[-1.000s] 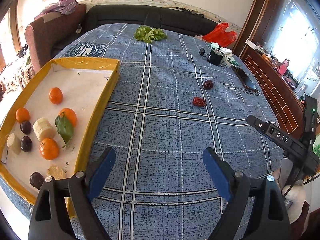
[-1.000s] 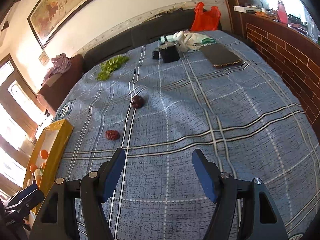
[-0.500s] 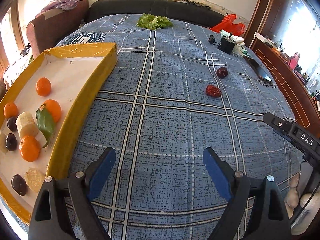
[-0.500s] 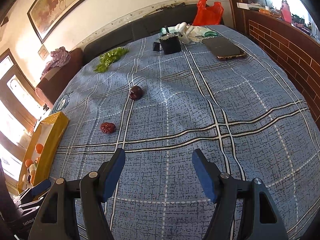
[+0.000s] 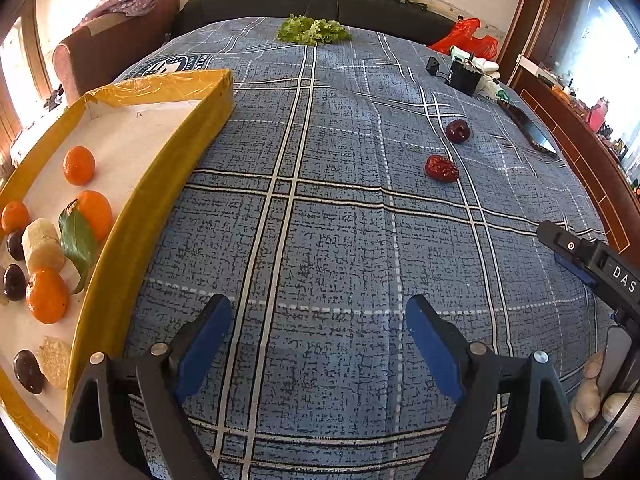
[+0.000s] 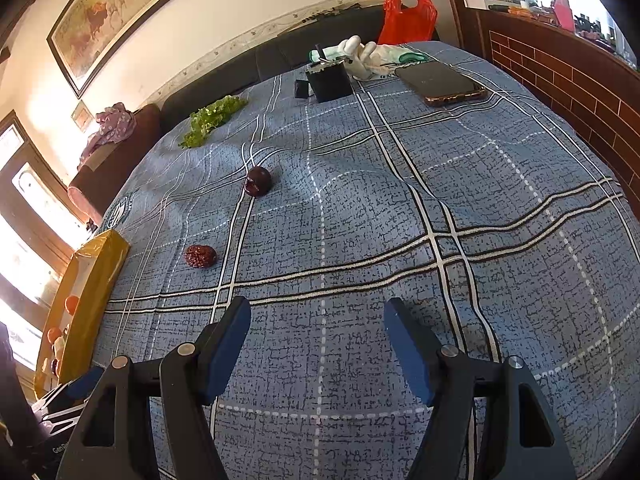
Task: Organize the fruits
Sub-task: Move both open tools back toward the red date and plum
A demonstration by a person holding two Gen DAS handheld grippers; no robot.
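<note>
Left hand-held gripper (image 5: 318,334) hovers over the blue plaid cloth (image 5: 340,240) on the table, blue pads wide apart, nothing btwn them. Right hand-held gripper (image 6: 316,330) same: pads spread, holding nothing, above cloth nearer the brick wall side. From the left wrist view, the right unit's black body w/ "DAS" lettering shows at the right edge.

Two fruits lie loose on the cloth, near each other but not touching: a wrinkled red date (image 5: 441,168) (image 6: 200,256) and, beyond it, a smooth dark plum (image 5: 458,131) (image 6: 258,181). Both sit well ahead of both grippers; in the right view they're off to the left of the pads.

Yellow-rimmed tray (image 5: 152,208) (image 6: 96,276) sits at the left table edge, white inside. In it: four oranges (image 5: 79,165), one w/ a green leaf (image 5: 78,238) against it, a pale cut chunk (image 5: 42,245), several dark plums (image 5: 14,282), and a pale rough piece (image 5: 56,360) beside the nearest plum. Tray well apart from the two loose fruits.

Far end of table: lettuce bunch (image 5: 314,31) (image 6: 212,120), small black box (image 6: 329,80), white glove (image 6: 366,56), phone (image 6: 442,82) face-up, red plastic bag (image 6: 406,16). Dark sofa (image 5: 320,4) behind table; framed painting (image 6: 120,12) on wall.
</note>
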